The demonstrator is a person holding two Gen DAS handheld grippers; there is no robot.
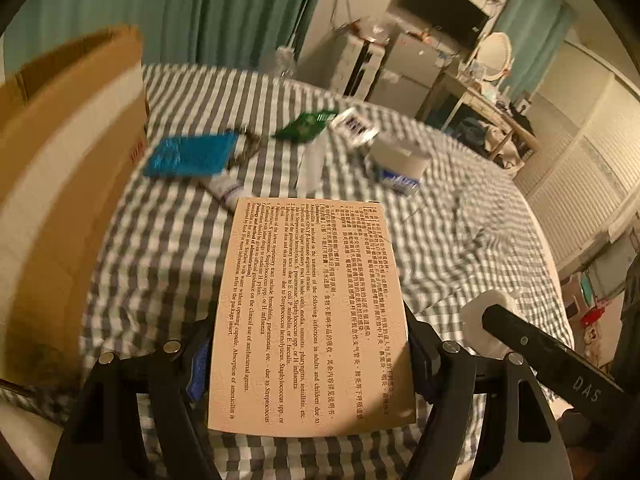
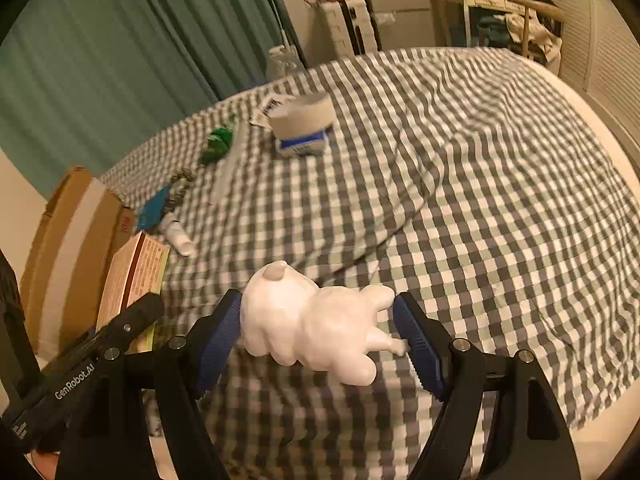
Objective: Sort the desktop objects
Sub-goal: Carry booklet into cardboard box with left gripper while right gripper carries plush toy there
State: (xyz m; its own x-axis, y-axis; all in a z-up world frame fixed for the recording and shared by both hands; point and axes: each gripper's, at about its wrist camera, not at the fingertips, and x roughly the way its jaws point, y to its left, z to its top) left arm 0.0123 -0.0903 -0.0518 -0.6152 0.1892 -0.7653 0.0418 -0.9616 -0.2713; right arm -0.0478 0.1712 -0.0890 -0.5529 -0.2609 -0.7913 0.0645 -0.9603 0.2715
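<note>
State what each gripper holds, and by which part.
Left gripper: a medicine box, clamped across its side edges at the near end. Right gripper: a white animal figurine, pinched end to end, head against one pad.

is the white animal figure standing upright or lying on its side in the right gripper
On its side. The white animal figure lies crosswise in the right gripper, legs toward the right finger, above the checked bedcover.
</note>
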